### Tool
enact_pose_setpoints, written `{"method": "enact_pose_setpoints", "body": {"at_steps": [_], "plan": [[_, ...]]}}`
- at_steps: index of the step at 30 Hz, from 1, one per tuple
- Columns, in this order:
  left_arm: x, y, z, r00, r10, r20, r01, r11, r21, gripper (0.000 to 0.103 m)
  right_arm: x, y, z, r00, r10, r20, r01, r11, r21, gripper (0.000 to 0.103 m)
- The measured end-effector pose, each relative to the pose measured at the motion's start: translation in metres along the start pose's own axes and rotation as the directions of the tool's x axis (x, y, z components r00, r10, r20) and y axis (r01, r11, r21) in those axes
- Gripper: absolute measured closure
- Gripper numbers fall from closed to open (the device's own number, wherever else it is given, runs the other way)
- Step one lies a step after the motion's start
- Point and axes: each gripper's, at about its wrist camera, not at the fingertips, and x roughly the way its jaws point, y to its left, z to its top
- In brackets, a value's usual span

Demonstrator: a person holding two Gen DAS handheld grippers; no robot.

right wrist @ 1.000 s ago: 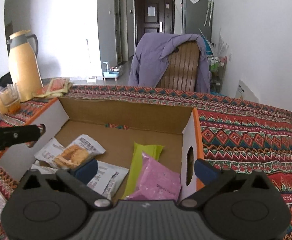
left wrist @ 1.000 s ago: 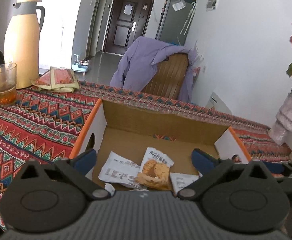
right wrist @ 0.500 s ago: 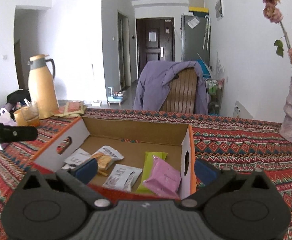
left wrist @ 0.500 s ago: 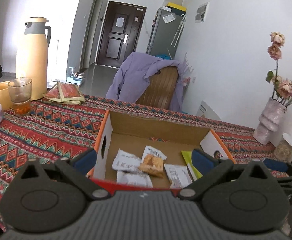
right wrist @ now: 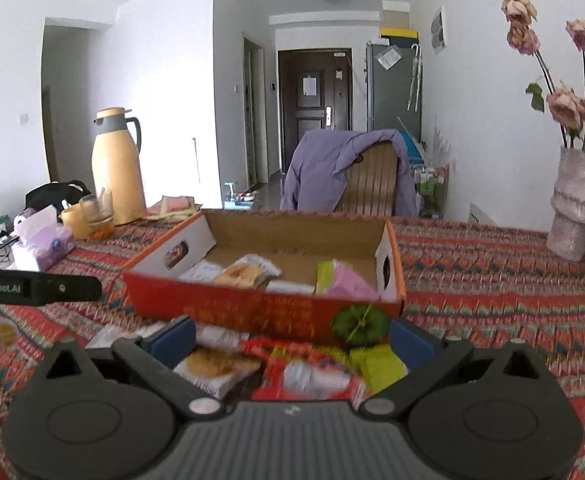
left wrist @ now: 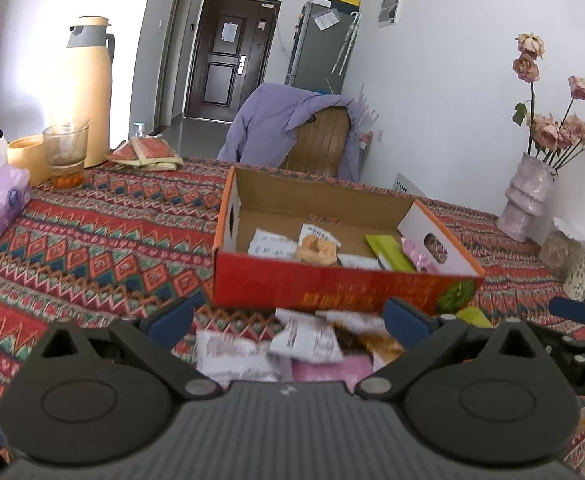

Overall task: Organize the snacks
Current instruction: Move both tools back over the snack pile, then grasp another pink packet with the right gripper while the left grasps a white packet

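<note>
Snacks (left wrist: 304, 340) lie in a loose heap on the worktop (left wrist: 92, 232) just in front of the cardboard box (left wrist: 332, 280), and several more packets already sit inside it. I judge I'm between picks, choosing the next packet. My left tool (left wrist: 288, 318) hangs over the heap with fingers apart and empty; my right tool (right wrist: 292, 334) is likewise spread, holding nothing. Next I'd lower one tool onto a top packet and close across its narrow width. The box's long axis runs left to right, its open top facing up.
</note>
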Motion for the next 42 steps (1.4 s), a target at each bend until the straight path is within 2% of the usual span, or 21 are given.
{"method": "enact_pose_setpoints", "body": {"at_steps": [10, 16, 24, 32, 40, 42], "plan": [[-0.020, 0.004, -0.025, 1.000, -0.010, 0.001, 0.010, 1.000, 0.025, 0.000, -0.009, 0.007, -0.041, 0.998, 0.002, -0.069, 0.002, 0.998, 0.059, 0.000], [-0.025, 0.003, -0.033, 1.000, -0.013, 0.009, 0.012, 0.999, 0.045, 0.000, -0.013, 0.009, -0.053, 0.996, -0.012, -0.086, 0.018, 0.997, 0.076, 0.000], [-0.024, 0.004, -0.037, 1.000, -0.003, -0.015, 0.003, 1.000, 0.023, 0.000, -0.016, 0.011, -0.064, 0.992, -0.021, -0.123, 0.030, 0.997, 0.077, 0.000], [-0.027, 0.012, -0.053, 0.999, -0.017, -0.034, 0.017, 1.000, 0.005, 0.000, -0.007, 0.028, -0.082, 0.979, -0.093, -0.181, 0.101, 0.994, 0.038, 0.000], [-0.010, 0.011, -0.050, 0.997, -0.010, -0.077, 0.010, 1.000, 0.005, 0.000, 0.017, 0.031, -0.088, 0.959, -0.108, -0.260, 0.123, 0.992, 0.039, 0.011], [-0.008, 0.010, -0.052, 0.996, -0.003, -0.091, 0.003, 1.000, -0.001, 0.000, 0.019, 0.035, -0.087, 0.959, -0.122, -0.256, 0.133, 0.991, 0.024, 0.020]]}}
